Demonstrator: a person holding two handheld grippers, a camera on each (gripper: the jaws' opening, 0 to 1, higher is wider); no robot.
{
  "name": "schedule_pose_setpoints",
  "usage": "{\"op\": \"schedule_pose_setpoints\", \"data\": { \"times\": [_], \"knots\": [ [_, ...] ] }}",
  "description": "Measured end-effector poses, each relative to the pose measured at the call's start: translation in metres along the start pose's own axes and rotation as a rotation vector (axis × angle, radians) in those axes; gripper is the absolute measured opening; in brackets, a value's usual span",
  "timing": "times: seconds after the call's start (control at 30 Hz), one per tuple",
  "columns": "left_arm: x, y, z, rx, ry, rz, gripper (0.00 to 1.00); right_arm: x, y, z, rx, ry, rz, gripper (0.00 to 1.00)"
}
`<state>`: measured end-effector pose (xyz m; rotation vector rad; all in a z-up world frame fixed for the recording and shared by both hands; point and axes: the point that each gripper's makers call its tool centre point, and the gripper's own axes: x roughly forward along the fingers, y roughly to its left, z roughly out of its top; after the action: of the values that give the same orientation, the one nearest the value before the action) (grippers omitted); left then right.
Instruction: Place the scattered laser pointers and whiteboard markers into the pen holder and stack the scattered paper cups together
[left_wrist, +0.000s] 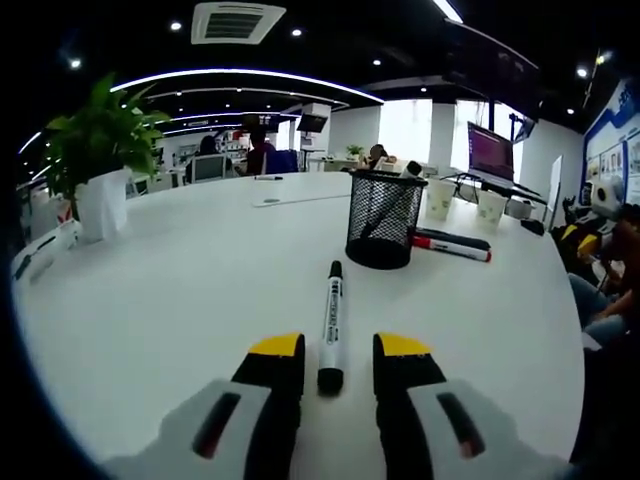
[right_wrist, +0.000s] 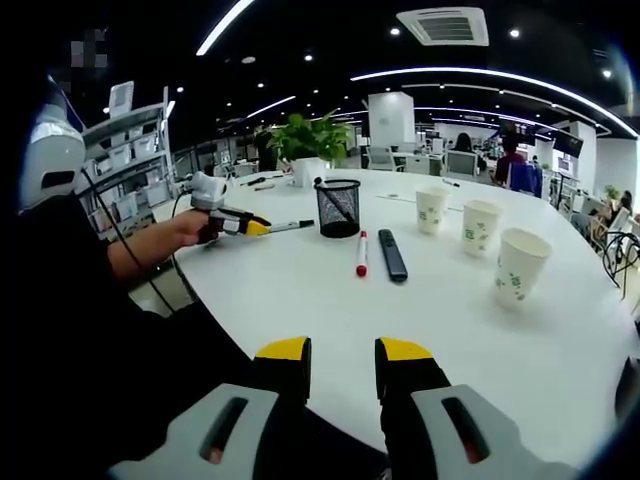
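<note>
A black whiteboard marker (left_wrist: 331, 320) lies on the white round table (left_wrist: 180, 290) between the jaws of my left gripper (left_wrist: 338, 346), which is open with gaps on both sides of it. Beyond stands the black mesh pen holder (left_wrist: 381, 220) with a dark pen leaning inside. A red-capped marker (left_wrist: 450, 247) and a black laser pointer (left_wrist: 455, 238) lie to its right. In the right gripper view, my right gripper (right_wrist: 343, 362) hangs open and empty at the table's near edge. Three paper cups (right_wrist: 431, 210) (right_wrist: 479, 227) (right_wrist: 521, 264) stand apart on the right.
A potted plant (left_wrist: 102, 160) in a white pot stands at the table's left. A laptop (left_wrist: 490, 152) sits behind the cups. A person's arm (right_wrist: 150, 240) holds the left gripper (right_wrist: 235, 222). People sit at desks in the background.
</note>
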<state>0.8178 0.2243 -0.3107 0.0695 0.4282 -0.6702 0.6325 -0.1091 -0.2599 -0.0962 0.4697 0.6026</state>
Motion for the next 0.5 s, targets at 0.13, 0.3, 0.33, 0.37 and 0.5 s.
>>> {"op": "schedule_pose_setpoints", "data": {
  "times": [0.13, 0.3, 0.33, 0.37, 0.5],
  "knots": [
    [0.0012, 0.001, -0.001, 0.003, 0.004, 0.001, 0.29, 0.0004, -0.0011, -0.0018, 0.005, 0.002, -0.003, 0.28],
    [0.0013, 0.0032, -0.0012, -0.001, -0.002, 0.009, 0.28, 0.0011, 0.0011, 0.0014, -0.003, 0.001, 0.003, 0.28],
    [0.0013, 0.0032, -0.0015, -0.001, -0.002, 0.01, 0.28, 0.001, 0.001, 0.0019, -0.004, 0.001, 0.002, 0.28],
    [0.0015, 0.0031, -0.0019, 0.0, -0.002, 0.01, 0.28, 0.0008, 0.0008, 0.0022, -0.005, 0.002, 0.001, 0.28],
    [0.0019, 0.0043, -0.0022, 0.006, -0.004, 0.016, 0.27, 0.0001, -0.0008, 0.0018, -0.003, 0.003, -0.004, 0.28]
  ]
}}
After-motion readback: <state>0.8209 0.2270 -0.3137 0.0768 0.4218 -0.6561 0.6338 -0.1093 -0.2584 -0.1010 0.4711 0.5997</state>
